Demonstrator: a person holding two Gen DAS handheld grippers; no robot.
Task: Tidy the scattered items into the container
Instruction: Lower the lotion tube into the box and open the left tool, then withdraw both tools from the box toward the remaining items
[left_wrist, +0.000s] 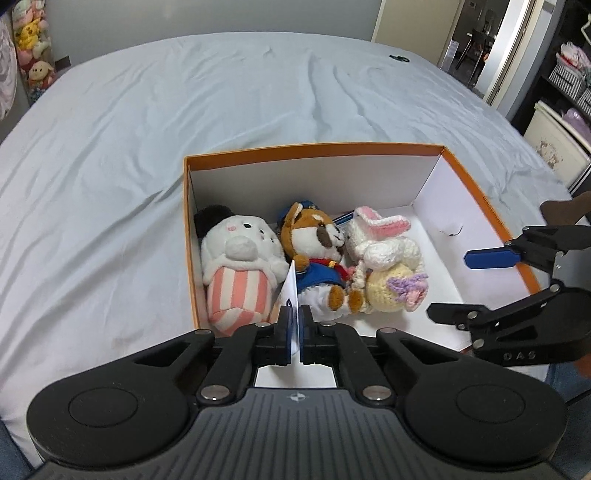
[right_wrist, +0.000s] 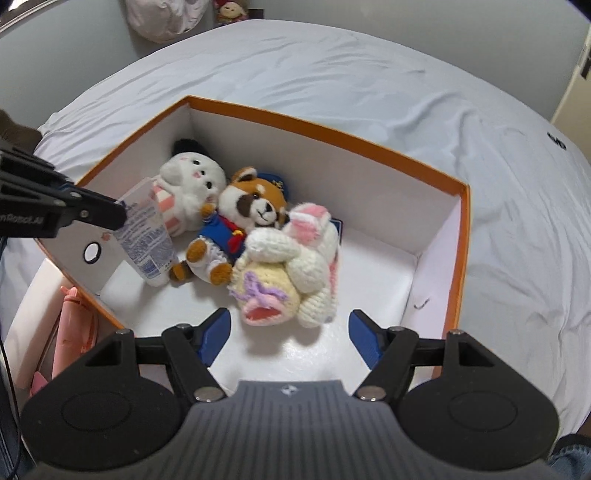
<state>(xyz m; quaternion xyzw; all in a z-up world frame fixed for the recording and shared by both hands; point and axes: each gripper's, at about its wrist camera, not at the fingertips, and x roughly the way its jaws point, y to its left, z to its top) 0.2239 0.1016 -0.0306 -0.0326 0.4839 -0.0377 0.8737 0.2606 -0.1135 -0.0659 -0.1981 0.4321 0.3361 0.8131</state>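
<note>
Jaws: left gripper (left_wrist: 294, 328) pinching tube (right_wrist: 147, 236) over box (right_wrist: 325, 129), right gripper (right_wrist: 290, 338) spread; three plush toys (right_wrist: 255, 206) already inside.

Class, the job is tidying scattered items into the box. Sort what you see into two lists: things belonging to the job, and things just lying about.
Job:
orange cardboard box
white printed tube in left gripper
white striped plush
brown red-panda plush
cream crocheted rabbit

Lying about:
small black object on bedsheet
pink item beside box
</note>
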